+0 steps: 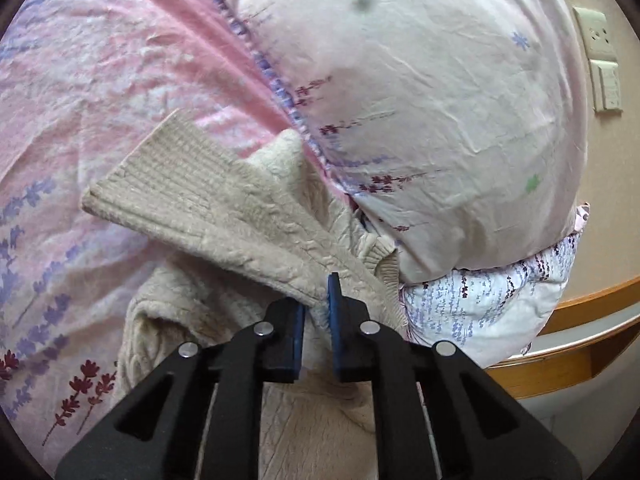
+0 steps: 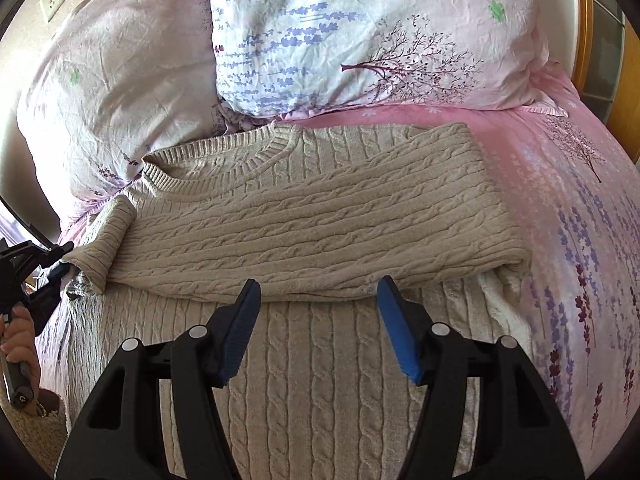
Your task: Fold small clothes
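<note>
A cream cable-knit sweater (image 2: 320, 216) lies on the pink floral bed sheet (image 2: 560, 184), one sleeve folded across its chest. My right gripper (image 2: 318, 296) is open and empty, hovering over the sweater's body just below the folded sleeve. My left gripper (image 1: 318, 300) is shut on the sweater's edge (image 1: 240, 216), with the ribbed cuff lifted to the upper left. The left gripper also shows in the right wrist view (image 2: 60, 270) at the sweater's left side, held by a hand.
Two pillows (image 2: 360, 32) and a bunched white quilt (image 1: 420, 100) lie against the sweater's collar end. A wooden headboard edge (image 1: 580, 300) and wall sockets (image 1: 600, 56) are at the right of the left wrist view.
</note>
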The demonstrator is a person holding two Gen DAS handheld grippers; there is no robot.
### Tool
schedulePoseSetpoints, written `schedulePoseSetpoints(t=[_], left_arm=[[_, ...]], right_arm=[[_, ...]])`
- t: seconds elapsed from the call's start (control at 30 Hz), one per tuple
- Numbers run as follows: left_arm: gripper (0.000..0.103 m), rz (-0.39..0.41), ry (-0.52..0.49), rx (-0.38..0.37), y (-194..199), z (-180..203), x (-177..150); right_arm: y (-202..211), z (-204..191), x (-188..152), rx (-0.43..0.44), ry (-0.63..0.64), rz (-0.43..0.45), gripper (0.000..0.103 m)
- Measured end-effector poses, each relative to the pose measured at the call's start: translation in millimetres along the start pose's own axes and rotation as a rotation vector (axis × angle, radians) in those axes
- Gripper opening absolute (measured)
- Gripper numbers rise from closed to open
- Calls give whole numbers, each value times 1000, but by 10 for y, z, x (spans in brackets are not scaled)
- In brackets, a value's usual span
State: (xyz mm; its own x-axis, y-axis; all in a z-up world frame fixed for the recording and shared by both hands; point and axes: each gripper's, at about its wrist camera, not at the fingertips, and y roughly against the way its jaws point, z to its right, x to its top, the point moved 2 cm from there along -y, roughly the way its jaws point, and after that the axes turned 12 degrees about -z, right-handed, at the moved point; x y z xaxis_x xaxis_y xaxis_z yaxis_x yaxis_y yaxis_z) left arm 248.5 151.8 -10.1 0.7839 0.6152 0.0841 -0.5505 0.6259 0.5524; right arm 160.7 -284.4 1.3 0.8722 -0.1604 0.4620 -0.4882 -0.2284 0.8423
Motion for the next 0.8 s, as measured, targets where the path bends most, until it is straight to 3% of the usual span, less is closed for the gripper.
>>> schedulePoseSetpoints(t=[0.13, 0.27, 0.37, 0.43, 0.47, 0.53, 0.6, 0.67, 0.8], left_arm=[[9, -15, -199, -34, -137, 589, -210], [9, -95, -425, -21, -529, 1177, -636], [11, -228, -593, 74, -1003, 1423, -1030], [33, -355, -695, 173, -1343, 1473, -1283], [34, -406, -729, 216, -1458, 1448, -1397], [37, -446, -761, 222, -1476, 1396, -1499], [41, -438, -777, 194, -1307, 1364, -1463], [45, -382, -801, 194, -1027, 1339, -1343], [54, -192, -830, 331, -476, 1223, -1051]], right_arm=[[75, 85, 32, 6, -21, 27, 63], [125, 205, 57, 15, -52, 46, 63], [131, 334, 72, 34, -91, 43, 63], [117, 449, 84, 63, -134, 31, 63], [115, 481, 86, 73, -147, 28, 63], [119, 543, 103, 106, -165, 24, 62], [143, 545, 127, 129, -156, 31, 61], [156, 515, 176, 173, -141, 32, 59], [55, 438, 334, 294, -154, -20, 50]])
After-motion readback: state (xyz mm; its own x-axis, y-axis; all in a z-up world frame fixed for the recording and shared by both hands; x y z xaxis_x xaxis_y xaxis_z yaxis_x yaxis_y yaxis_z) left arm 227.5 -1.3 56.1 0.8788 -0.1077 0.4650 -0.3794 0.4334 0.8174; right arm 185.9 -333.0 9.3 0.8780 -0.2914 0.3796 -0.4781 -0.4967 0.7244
